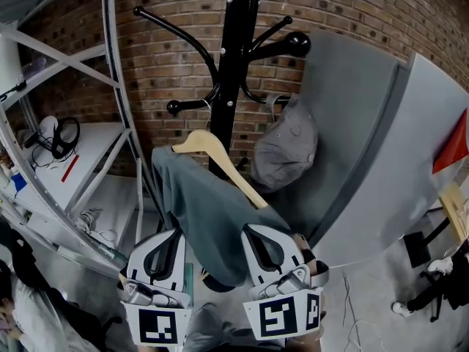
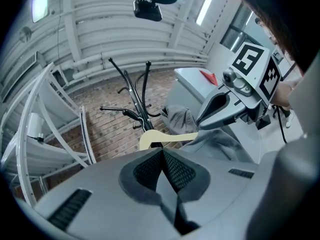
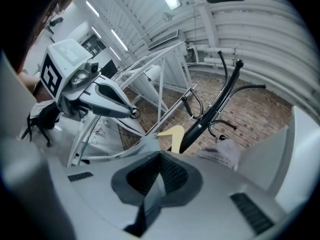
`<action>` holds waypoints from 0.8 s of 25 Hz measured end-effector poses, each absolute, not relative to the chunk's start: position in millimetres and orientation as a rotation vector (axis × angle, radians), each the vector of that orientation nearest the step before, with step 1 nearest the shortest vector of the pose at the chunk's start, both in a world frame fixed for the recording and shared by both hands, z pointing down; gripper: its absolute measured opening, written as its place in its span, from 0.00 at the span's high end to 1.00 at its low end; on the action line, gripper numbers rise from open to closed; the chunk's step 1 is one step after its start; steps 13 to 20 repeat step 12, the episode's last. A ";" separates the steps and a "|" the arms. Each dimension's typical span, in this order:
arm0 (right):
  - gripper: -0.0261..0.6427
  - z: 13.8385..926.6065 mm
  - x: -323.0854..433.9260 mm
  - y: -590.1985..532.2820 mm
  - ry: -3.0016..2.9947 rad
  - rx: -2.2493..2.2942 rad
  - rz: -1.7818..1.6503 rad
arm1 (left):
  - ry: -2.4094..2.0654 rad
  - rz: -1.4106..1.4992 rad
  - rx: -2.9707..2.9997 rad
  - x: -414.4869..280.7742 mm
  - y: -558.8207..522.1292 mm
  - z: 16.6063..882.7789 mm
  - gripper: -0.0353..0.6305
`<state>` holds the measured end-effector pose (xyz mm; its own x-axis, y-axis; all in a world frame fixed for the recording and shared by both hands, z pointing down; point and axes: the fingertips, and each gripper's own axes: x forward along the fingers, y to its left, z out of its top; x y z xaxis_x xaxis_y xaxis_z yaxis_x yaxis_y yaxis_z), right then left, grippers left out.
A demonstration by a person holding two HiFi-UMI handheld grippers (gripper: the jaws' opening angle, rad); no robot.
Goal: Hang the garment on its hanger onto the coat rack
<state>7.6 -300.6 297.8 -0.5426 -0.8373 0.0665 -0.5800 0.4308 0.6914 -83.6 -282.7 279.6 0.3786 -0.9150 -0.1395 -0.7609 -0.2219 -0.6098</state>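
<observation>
Grey cap (image 1: 287,149) before brick wall (image 1: 168,57); headphones (image 1: 58,136) on white shelf (image 1: 95,141).

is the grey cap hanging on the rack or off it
On it: the grey cap hangs from a lower hook of the coat rack.

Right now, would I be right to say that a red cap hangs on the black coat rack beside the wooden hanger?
Not quite: the cap is grey, not red, as the head view shows. It does hang on the black coat rack beside the wooden hanger.
</observation>
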 end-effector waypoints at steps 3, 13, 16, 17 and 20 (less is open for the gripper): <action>0.93 298.2 9.7 -299.3 -2.279 1.213 -0.877 | 1.433 -0.320 -2.050 -83.7 -283.2 277.3 0.94; 0.93 297.2 17.4 -297.3 -2.252 1.231 -0.884 | 1.623 -0.041 -2.272 -99.1 -281.2 273.3 0.94; 0.93 297.2 17.4 -297.3 -2.252 1.231 -0.884 | 1.623 -0.041 -2.272 -99.1 -281.2 273.3 0.94; 0.93 297.2 17.4 -297.3 -2.252 1.231 -0.884 | 1.623 -0.041 -2.272 -99.1 -281.2 273.3 0.94; 0.93 297.2 17.4 -297.3 -2.252 1.231 -0.884 | 1.623 -0.041 -2.272 -99.1 -281.2 273.3 0.94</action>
